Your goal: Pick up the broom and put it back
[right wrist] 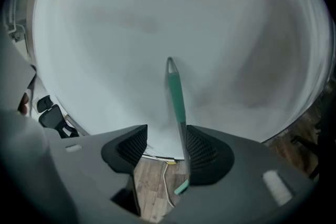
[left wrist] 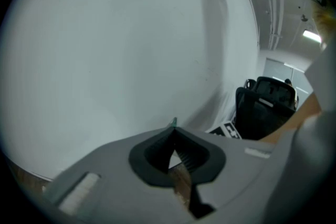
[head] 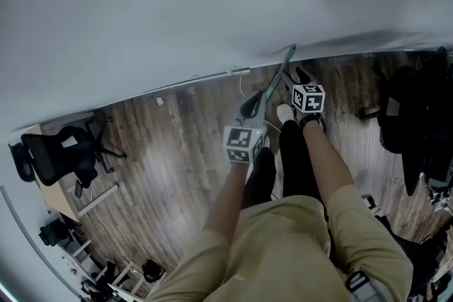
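Broom leaning against white wall, wood floor below

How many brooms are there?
1. The broom leans on the white wall, its handle between the right gripper's open jaws. More might be hidden.
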`<state>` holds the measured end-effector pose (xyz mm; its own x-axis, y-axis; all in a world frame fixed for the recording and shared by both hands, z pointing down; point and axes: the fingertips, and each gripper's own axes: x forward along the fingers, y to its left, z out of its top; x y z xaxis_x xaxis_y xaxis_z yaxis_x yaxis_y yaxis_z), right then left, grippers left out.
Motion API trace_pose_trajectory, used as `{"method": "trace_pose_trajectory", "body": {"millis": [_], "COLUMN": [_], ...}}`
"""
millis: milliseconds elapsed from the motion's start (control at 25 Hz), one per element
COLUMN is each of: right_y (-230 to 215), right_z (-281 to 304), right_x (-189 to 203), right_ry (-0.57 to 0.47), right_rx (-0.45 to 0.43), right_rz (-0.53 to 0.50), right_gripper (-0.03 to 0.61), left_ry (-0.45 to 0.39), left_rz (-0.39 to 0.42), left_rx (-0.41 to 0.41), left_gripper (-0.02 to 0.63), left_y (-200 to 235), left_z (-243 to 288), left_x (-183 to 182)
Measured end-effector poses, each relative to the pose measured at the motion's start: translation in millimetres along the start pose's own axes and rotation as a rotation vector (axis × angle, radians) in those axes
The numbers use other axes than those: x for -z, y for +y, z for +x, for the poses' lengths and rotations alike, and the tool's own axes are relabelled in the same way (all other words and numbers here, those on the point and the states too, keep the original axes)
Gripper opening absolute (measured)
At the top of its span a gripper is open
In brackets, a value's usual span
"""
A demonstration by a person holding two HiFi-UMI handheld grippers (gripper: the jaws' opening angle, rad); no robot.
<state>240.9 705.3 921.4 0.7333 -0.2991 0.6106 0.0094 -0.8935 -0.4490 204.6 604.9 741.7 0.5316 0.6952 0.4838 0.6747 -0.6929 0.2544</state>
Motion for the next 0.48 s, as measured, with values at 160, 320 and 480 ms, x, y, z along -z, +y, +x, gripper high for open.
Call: {"method": "trace_pose_trajectory", "body": {"millis": [160, 320, 480], "right_y": [-18.0, -28.0, -23.3], "right_z": [43.1, 62.0, 72.6], "right_x": [3.5, -3.3, -14.3], "right_ry": [0.073, 0.061, 0.048], "right_rx": [0.027, 0.049, 0.065], "right_rz": [-0.031, -0.029, 0.023], "right_gripper": [0.225, 0.224, 0.169], "left_ry": [0.007, 0.008, 0.019], "left_rz": [-0.014, -0.034, -0.044], "left_rx": [-0.019, -0.045, -0.062], "left_gripper": [-0.002, -0.002, -0.002], "left_y": [9.1, 20.4, 31.9], "left_z": [-0.8, -11.3, -21.6], "left_x": [0.9, 6.9, 15.5]}}
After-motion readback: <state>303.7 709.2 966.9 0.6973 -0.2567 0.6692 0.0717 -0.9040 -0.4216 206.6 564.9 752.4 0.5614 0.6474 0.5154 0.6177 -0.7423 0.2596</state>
